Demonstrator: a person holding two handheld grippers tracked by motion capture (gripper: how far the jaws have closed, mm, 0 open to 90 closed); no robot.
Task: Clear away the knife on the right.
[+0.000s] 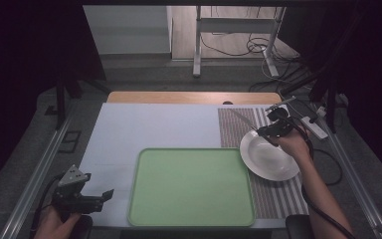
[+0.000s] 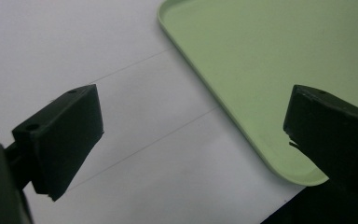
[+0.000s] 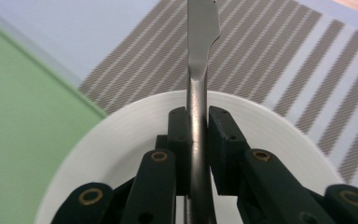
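**Knife clamped over plate, left gripper idle**

At far left of the high view, left gripper (image 1: 99, 198) held low near the desk's (image 1: 154, 124) front left corner, grey three-cornered plate on top, a hand (image 1: 54, 224) wrapped around it from below. Jaws spread wide apart, nothing between them; in the left gripper view, aimed over white desk surface (image 2: 121, 116) toward the rounded corner of the tray (image 2: 261, 70).

Moving rightward, a pale green tray (image 1: 191, 186) with a raised rim and rounded corners, lying flat at the desk's front centre, bare inside.

Just beside the tray's right edge, a striped grey-and-white placemat (image 1: 278, 199) running front to back. On it, a round white plate (image 1: 268, 157), shallow, its left rim close against the tray.

At right, right gripper (image 1: 261, 132) held above the plate's far rim by a hand (image 1: 293, 142), forearm coming up from the lower right. Jaws closed tight on the handle of a table knife (image 3: 198, 70): plain silver metal, slim handle widening into a blunt-ended blade. Blade pointing away past the plate's rim (image 3: 270, 121) over the striped placemat (image 3: 270, 56), raised off it. In the high view, knife (image 1: 241, 119) seen as a thin pale sliver slanting up-left from the gripper.
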